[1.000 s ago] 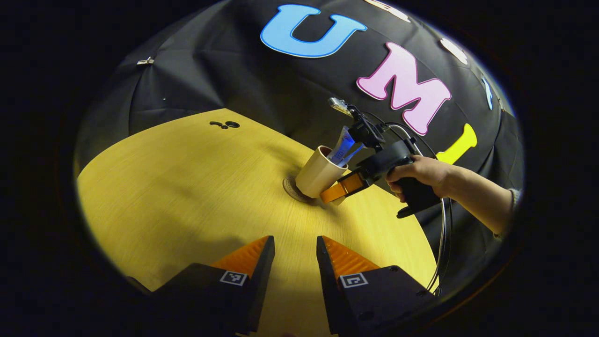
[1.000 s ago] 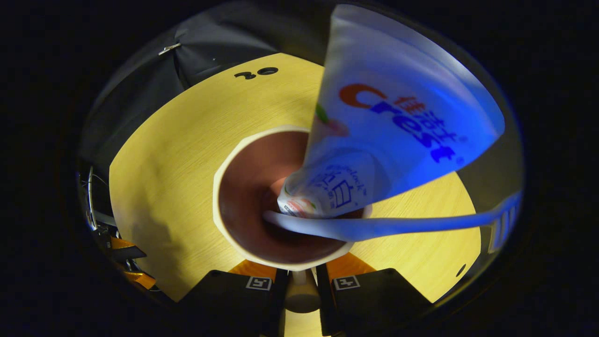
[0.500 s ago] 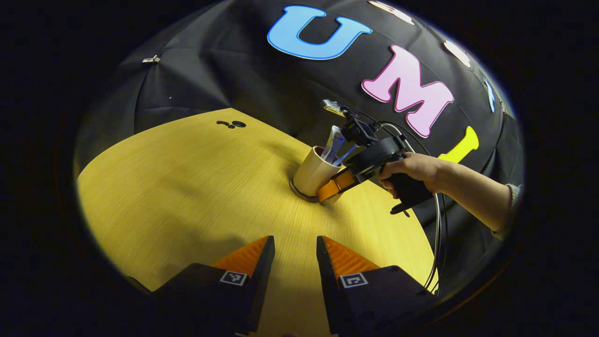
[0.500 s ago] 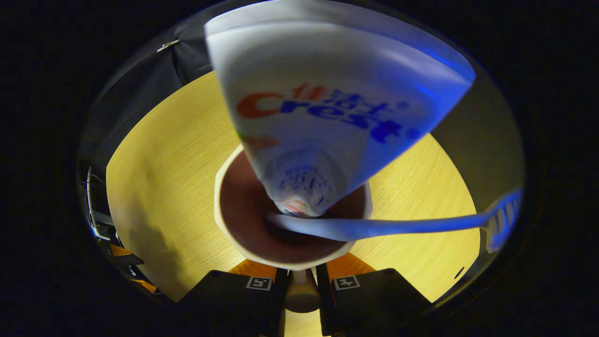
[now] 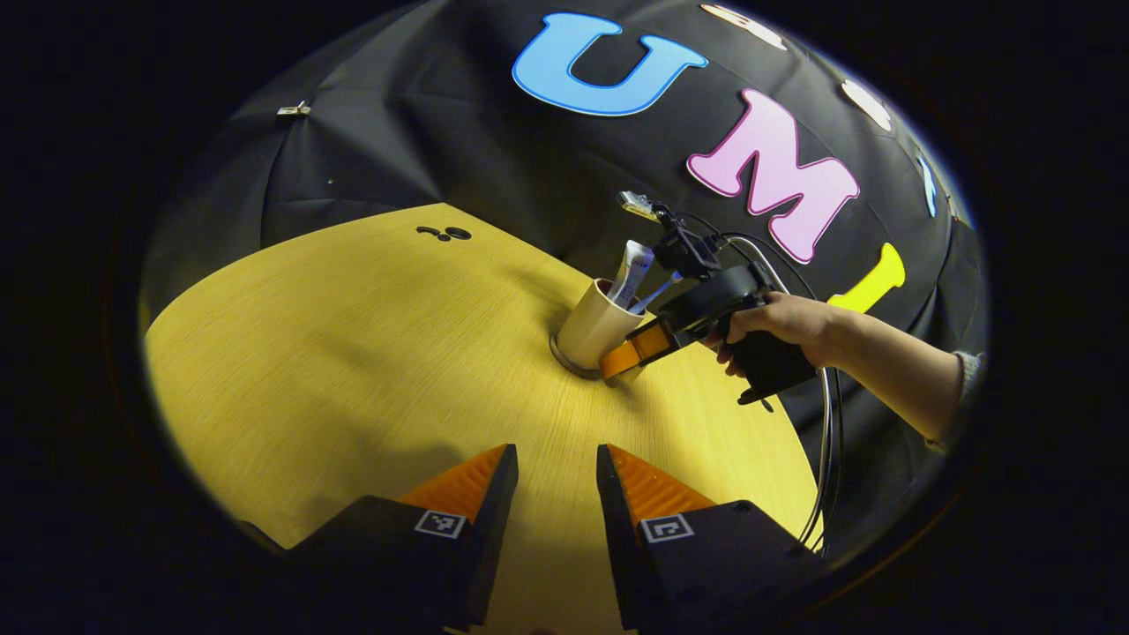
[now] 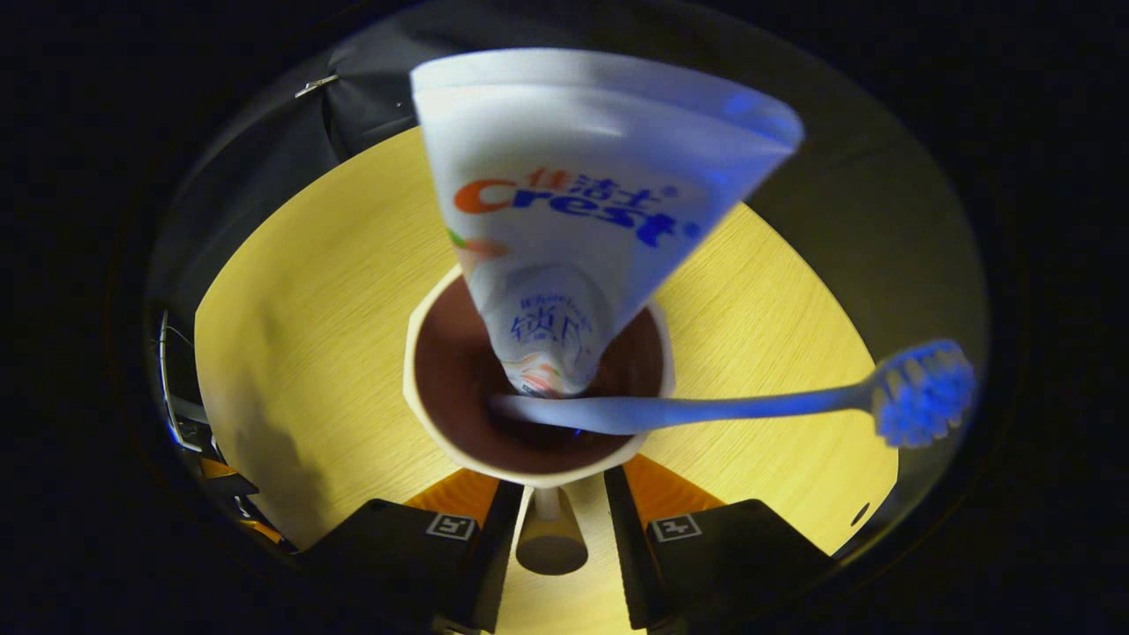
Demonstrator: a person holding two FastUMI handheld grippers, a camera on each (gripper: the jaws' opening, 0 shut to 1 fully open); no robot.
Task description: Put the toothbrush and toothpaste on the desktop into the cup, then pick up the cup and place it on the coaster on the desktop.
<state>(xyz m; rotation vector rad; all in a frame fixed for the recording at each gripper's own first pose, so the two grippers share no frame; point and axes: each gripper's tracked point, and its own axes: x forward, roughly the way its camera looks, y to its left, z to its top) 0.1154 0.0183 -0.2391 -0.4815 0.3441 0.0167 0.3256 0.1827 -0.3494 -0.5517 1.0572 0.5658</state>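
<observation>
Two things were already in the cup [image 5: 593, 323]: the toothpaste [image 6: 573, 229] standing cap-down, flat crimped end up, long axis close to vertical with a slight lean, and the toothbrush [image 6: 732, 411] slanting out over the rim, handle end down inside and bristle head out to the right in the right gripper view. So my read was that the loading part was done and this was the last bit, setting the cup down. From the left gripper view the cup sat upright on the coaster [image 5: 564, 360] at the far right of the tabletop [image 5: 353, 353], dark disc peeking out under its base. The right tool [image 6: 551, 538] had its fingers straddling the cup's handle, but looked slackened, gaps showing either side, so I'd call it let go. Next move was probably just backing it straight off without snagging the handle and tipping everything. The left tool [image 5: 549, 481] hung near, parted, gripping nothing.
</observation>
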